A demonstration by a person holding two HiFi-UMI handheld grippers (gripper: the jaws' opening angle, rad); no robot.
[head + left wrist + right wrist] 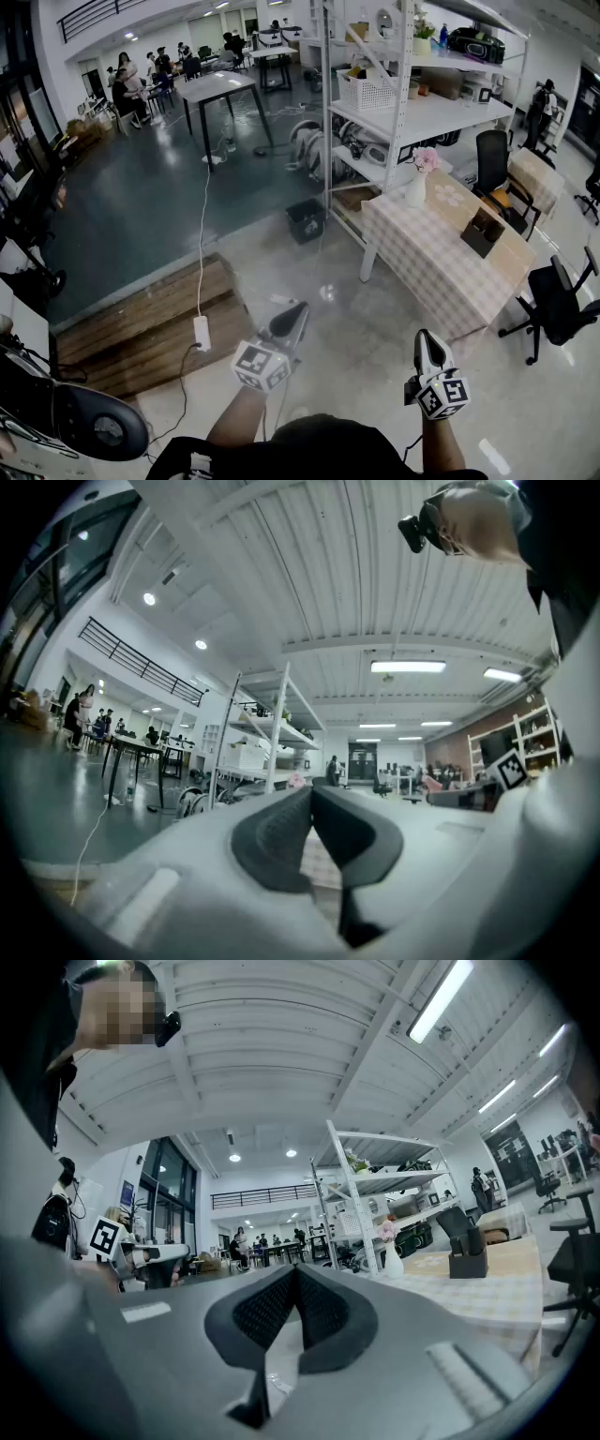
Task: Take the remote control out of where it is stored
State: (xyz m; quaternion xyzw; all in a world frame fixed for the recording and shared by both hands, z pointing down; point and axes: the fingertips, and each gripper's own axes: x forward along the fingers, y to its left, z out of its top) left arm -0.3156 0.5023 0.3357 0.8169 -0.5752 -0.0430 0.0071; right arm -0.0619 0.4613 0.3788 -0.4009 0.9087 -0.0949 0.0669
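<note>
From above, the head view shows both tools held level over a pale, glossy concrete floor. The left tongs (296, 315) and right tongs (427, 341) are each fully closed and empty. Behind each sits a cube with black-and-white square markers (261, 366).

Ahead and to the right is a tabletop (441, 272) under a beige checked cloth. On it stand a white vase with a pink flower (418, 187) and a dark boxy holder (483, 232). From above, nothing inside the holder can be made out.

The right gripper view shows that holder (466, 1262) side-on, with dark upright shapes sticking out of its top. The remote control cannot be told apart among them. The holder is well apart from both tongs.

Only the head view takes in the floor things: a white power strip (202, 333) on its cable, a worn wooden platform (141, 328) and a black swivel chair (553, 300). It also shows a white woven basket (366, 92) on the white metal shelving (403, 112).

The gripper views add the ribbed white ceiling and strip lights instead. In the left gripper view, the left tongs' (311, 799) 2 dark, dimpled rubber pads meet at the tips, set in smooth grey shells. The right tongs (294, 1277) look the same, with the pads pressed together.
</note>
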